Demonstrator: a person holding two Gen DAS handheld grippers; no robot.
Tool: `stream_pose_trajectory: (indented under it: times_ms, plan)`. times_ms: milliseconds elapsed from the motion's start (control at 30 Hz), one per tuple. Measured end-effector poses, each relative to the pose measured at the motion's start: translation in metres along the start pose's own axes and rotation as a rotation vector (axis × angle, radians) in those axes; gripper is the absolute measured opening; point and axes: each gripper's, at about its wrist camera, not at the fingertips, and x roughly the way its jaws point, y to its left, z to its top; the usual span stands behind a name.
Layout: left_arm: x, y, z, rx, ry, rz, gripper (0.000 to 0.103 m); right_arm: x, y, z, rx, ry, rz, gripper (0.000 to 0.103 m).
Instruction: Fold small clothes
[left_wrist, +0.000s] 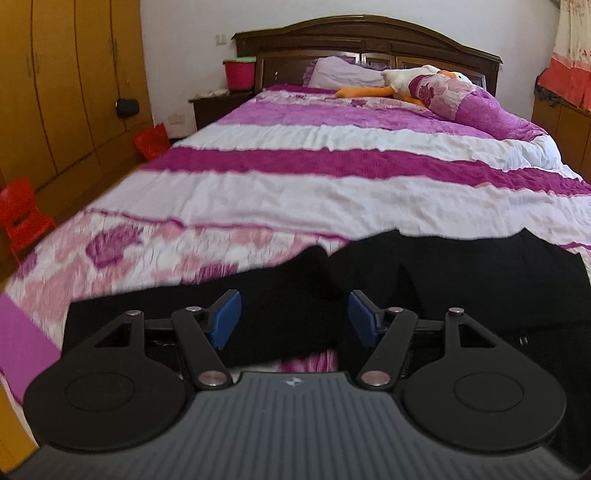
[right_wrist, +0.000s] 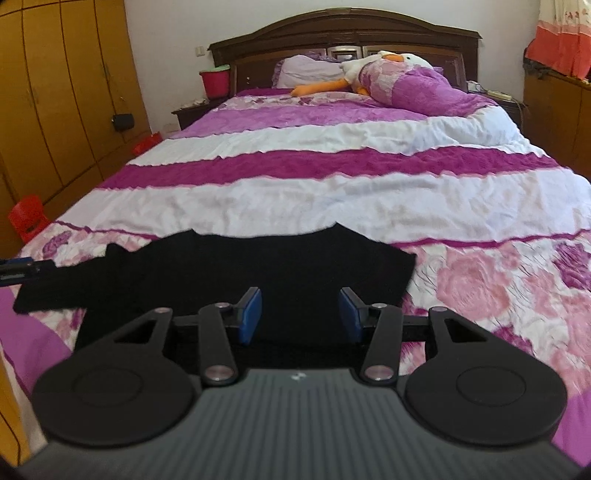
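Bedspread (right_wrist: 295, 192) carries black garment (right_wrist: 258, 269) beneath both empty grippers.

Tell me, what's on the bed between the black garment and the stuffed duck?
Only bedspread: white and purple stripes, nothing resting on them between the black garment and the stuffed duck. Both wrist views show it.

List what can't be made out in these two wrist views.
- Black garment: near hem hidden behind the left gripper body in the left wrist view; behind the right gripper in the right wrist view. Fold state unclear; the black fabric shows no detail.
- Bedspread print: motion-blurred, left wrist view.
- Red chair: cut by the frame edge, right wrist view.
- Bedside items: too small.
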Motion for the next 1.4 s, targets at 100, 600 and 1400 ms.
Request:
stream_pose_trajectory:
  times_ms: [100, 600, 1400]
  plan:
    - [-0.005, 0.004, -0.024, -0.022, 0.038, -0.024, 0.07, -0.003, -0.008, -0.018, 0.032, 0.031, -0.024, 0.049]
    - [-0.025, -0.019, -0.131, -0.108, 0.229, -0.159, 0.07, -0.009, -0.037, -0.133, 0.119, 0.166, -0.142, 0.049]
    - [-0.06, -0.05, -0.181, -0.046, 0.222, -0.285, 0.01, -0.039, -0.025, -0.185, 0.161, 0.1, -0.041, 0.014]
